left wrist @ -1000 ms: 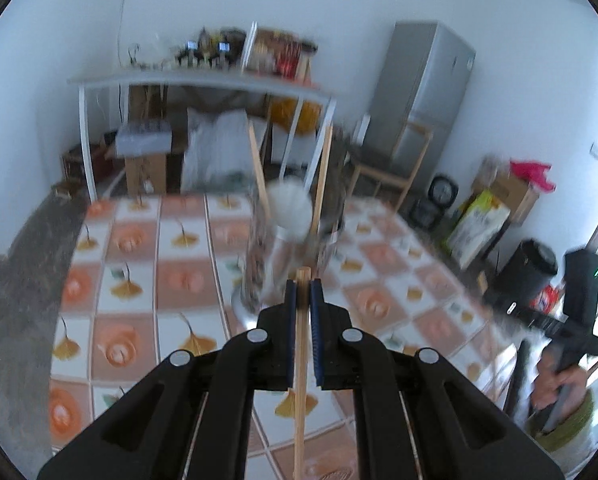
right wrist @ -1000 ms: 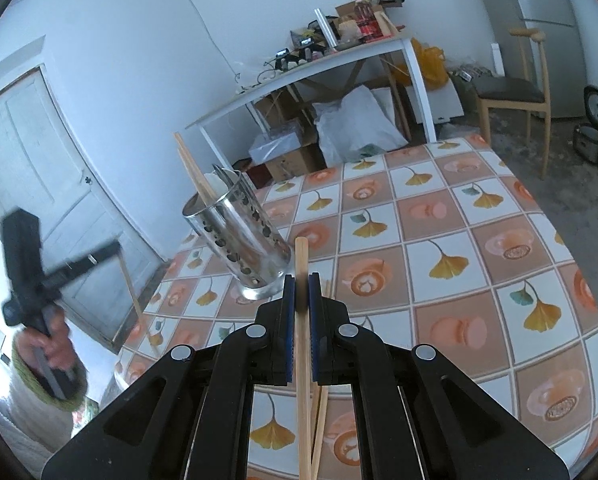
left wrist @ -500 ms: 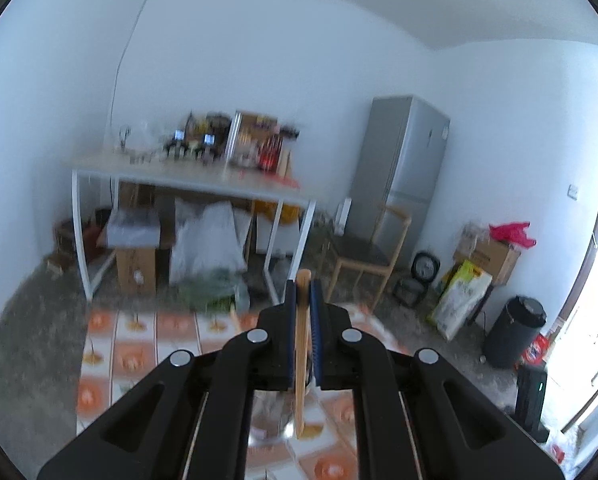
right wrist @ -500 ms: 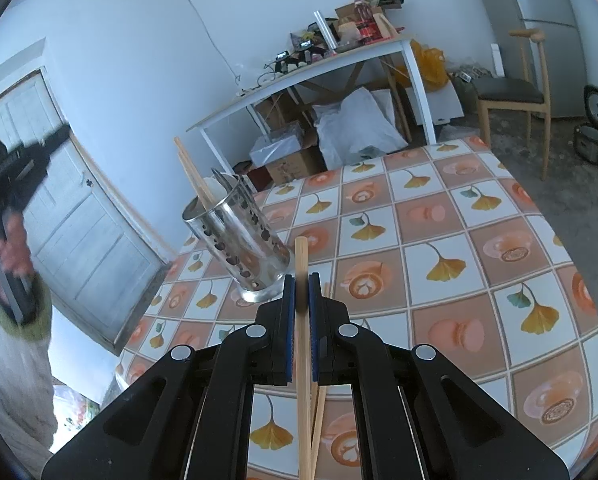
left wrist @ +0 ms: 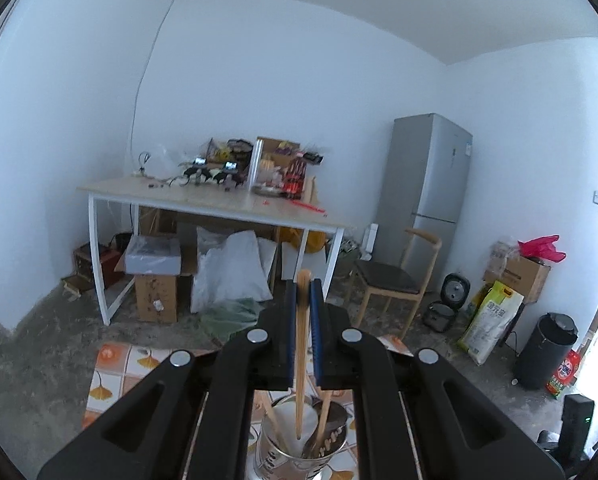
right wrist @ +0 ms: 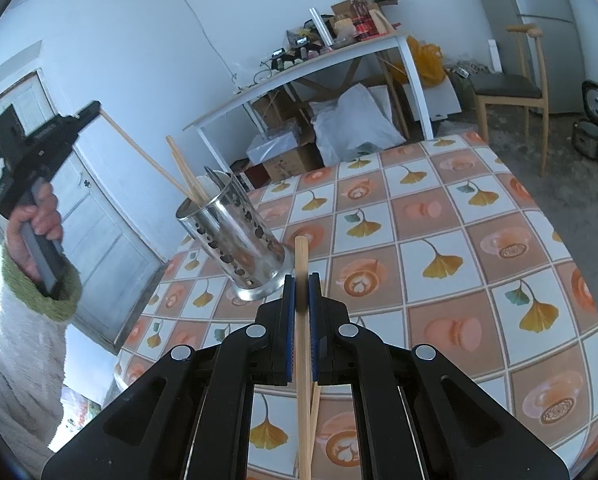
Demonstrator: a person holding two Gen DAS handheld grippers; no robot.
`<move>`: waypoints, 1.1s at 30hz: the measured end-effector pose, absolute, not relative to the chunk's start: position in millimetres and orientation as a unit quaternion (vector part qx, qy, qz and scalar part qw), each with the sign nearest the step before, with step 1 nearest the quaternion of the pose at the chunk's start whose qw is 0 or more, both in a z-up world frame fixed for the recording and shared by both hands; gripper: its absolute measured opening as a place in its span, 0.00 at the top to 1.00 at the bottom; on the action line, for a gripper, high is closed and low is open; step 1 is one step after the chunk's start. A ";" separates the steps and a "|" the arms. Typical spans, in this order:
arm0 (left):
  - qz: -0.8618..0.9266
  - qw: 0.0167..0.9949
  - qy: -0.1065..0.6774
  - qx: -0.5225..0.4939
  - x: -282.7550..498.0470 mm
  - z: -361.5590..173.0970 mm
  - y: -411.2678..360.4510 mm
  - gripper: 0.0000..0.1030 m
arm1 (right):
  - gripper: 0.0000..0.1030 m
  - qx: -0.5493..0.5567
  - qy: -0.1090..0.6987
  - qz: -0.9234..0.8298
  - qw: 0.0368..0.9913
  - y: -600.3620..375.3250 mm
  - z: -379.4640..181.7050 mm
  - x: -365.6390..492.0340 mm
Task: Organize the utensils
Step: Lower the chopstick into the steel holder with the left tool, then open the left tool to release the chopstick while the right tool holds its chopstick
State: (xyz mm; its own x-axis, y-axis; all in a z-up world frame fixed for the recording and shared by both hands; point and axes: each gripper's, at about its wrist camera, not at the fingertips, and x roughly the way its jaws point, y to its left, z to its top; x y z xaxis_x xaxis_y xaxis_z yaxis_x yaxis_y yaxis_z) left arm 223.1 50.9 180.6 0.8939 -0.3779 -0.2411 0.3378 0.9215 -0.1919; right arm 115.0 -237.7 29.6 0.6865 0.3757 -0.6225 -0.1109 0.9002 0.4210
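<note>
My left gripper (left wrist: 303,286) is shut on a wooden chopstick (left wrist: 301,344) whose lower end dips into the perforated steel utensil holder (left wrist: 299,446) right below. The holder (right wrist: 235,236) stands on the tiled table in the right wrist view, with two more chopsticks (right wrist: 185,172) and a white utensil inside. There the left gripper (right wrist: 39,152) is high at left, its chopstick (right wrist: 147,160) slanting into the holder. My right gripper (right wrist: 301,280) is shut on another chopstick (right wrist: 303,344), low over the table, right of the holder. A further chopstick (right wrist: 315,404) lies beneath it.
The table (right wrist: 439,240) has an orange-and-white leaf-pattern cloth. Beyond it stand a white desk (left wrist: 219,204) piled with clutter, boxes and bags under it, a wooden chair (left wrist: 391,280), a grey fridge (left wrist: 427,184) and a black bin (left wrist: 547,352).
My left gripper rose high above the holder and tipped, and its chopstick's tip now reaches into the holder. My right gripper stayed almost still with its chopstick.
</note>
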 end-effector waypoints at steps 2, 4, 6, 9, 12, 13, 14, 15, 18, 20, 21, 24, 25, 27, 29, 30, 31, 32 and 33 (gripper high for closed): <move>-0.184 0.970 0.143 -0.074 227.6 172.1 51.6 0.94 | 0.96 0.178 0.373 0.136 0.900 -237.9 29.1 115.4; -0.183 0.970 0.143 -0.073 228.8 164.5 50.2 0.94 | 0.96 0.177 0.373 0.136 0.901 -236.5 29.1 114.4; -0.184 0.969 0.144 -0.073 229.3 156.7 49.7 0.94 | 0.96 0.177 0.373 0.137 0.900 -235.3 27.9 115.2; -0.184 0.970 0.145 -0.070 231.2 147.0 49.1 0.94 | 0.96 0.176 0.374 0.138 0.900 -233.6 26.8 115.6; -0.186 0.968 0.152 -0.070 233.5 138.0 49.4 0.94 | 0.96 0.174 0.374 0.139 0.900 -232.2 26.3 115.2; -0.187 0.967 0.155 -0.072 234.3 134.9 49.7 0.94 | 0.96 0.174 0.374 0.139 0.900 -231.9 26.4 115.0; -0.187 0.967 0.157 -0.074 235.0 132.5 49.1 0.94 | 0.96 0.174 0.374 0.139 0.900 -231.5 26.4 115.0; -0.188 0.966 0.161 -0.077 235.9 129.4 48.8 0.94 | 0.96 0.174 0.374 0.139 0.900 -231.4 26.6 115.2; -0.190 0.965 0.164 -0.078 235.1 123.6 48.9 0.94 | 0.96 0.174 0.374 0.139 0.900 -231.2 26.8 115.1; -0.191 0.963 0.171 -0.078 236.8 121.4 49.0 0.94 | 0.96 0.174 0.374 0.140 0.900 -231.0 26.8 114.9; -0.190 0.963 0.176 -0.075 237.9 118.4 48.8 0.94 | 0.96 0.174 0.374 0.140 0.900 -230.1 27.6 115.2; -0.185 0.960 0.195 -0.077 244.2 109.4 49.2 0.94 | 0.96 0.174 0.373 0.140 0.901 -229.7 27.8 114.7; -0.183 0.960 0.199 -0.078 244.6 107.4 49.2 0.94 | 0.96 0.173 0.372 0.141 0.901 -228.8 28.5 114.5; -0.180 0.958 0.210 -0.080 248.0 101.2 50.6 0.94 | 0.96 0.173 0.372 0.141 0.901 -228.4 28.9 114.4; -0.177 0.955 0.222 -0.078 250.8 96.0 50.6 0.94 | 0.96 0.173 0.372 0.140 0.901 -228.2 28.9 114.4; -0.174 0.954 0.232 -0.075 253.1 91.8 49.9 0.94 | 0.96 0.173 0.372 0.141 0.901 -228.0 29.7 114.5; -0.172 0.953 0.237 -0.074 254.3 91.0 50.0 0.94 | 0.96 0.172 0.371 0.141 0.902 -227.8 30.3 114.2; -0.169 0.953 0.239 -0.073 254.0 89.2 49.8 0.94 | 0.96 0.172 0.370 0.141 0.902 -227.6 31.5 113.8; -0.168 0.953 0.242 -0.071 254.2 88.3 49.3 0.93 | 0.96 0.172 0.370 0.141 0.902 -227.8 33.9 114.1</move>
State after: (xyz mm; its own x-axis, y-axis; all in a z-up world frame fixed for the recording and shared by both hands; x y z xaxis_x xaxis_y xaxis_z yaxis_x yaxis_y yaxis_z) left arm 254.2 49.3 88.3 0.8262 -0.3546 -0.4378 0.2860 0.9335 -0.2162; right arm 114.1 -227.8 33.9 0.6868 0.3812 -0.6189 -0.1273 0.9014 0.4139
